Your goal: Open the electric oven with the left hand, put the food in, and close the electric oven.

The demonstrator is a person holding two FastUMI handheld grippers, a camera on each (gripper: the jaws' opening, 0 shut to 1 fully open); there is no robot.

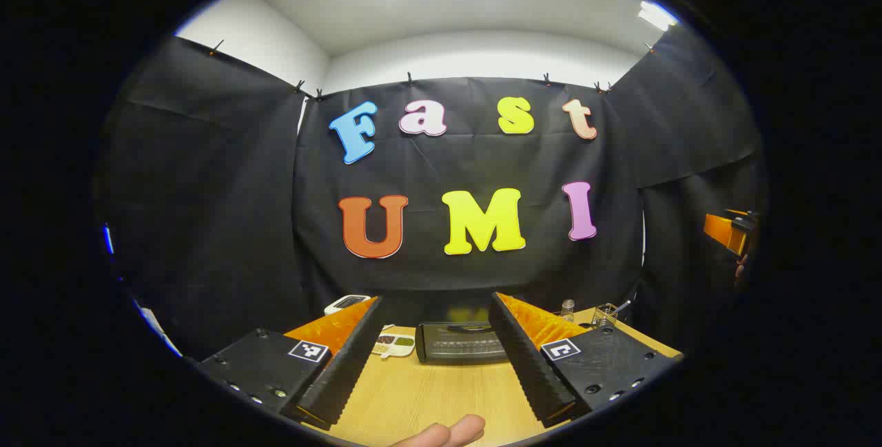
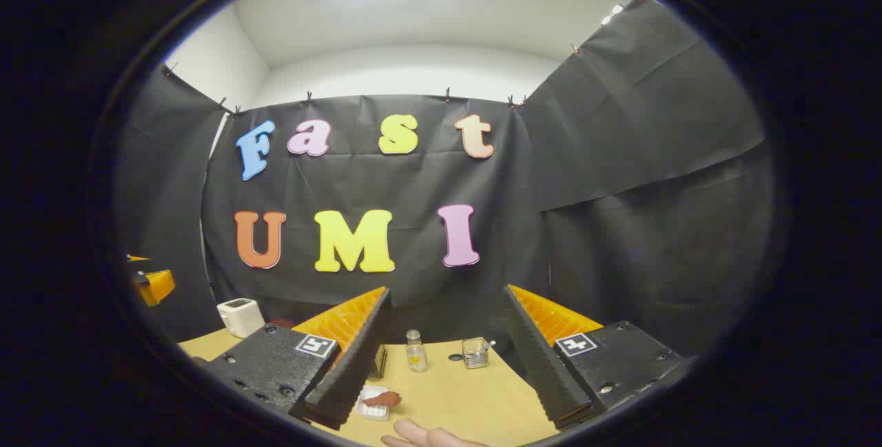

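Observation:
The black electric oven (image 1: pixel 460 341) stands at the far side of the wooden table (image 1: pixel 427 399), door closed, seen between my left gripper's fingers. My left gripper (image 1: pixel 434 313) is open, held above the table well short of the oven, with nothing between its fingers. A reddish-brown piece of food (image 2: pixel 383 399) lies on a small white tray (image 2: pixel 372 408) by the inner edge of my right gripper's left finger (image 2: pixel 348 361). My right gripper (image 2: pixel 448 302) is open and holds nothing. The other gripper shows at the far right edge (image 1: pixel 730 230) of the left gripper view and at the left edge (image 2: pixel 153 283) of the right gripper view.
A white divided dish (image 1: pixel 393 344) lies left of the oven, with a white appliance (image 1: pixel 344 303) behind it. A small glass bottle (image 2: pixel 415 351) and a glass cup with a spoon (image 2: pixel 475 352) stand at the table's back. A white toaster-like box (image 2: pixel 240 316) is left. A person's fingers (image 1: pixel 448 433) show at the bottom.

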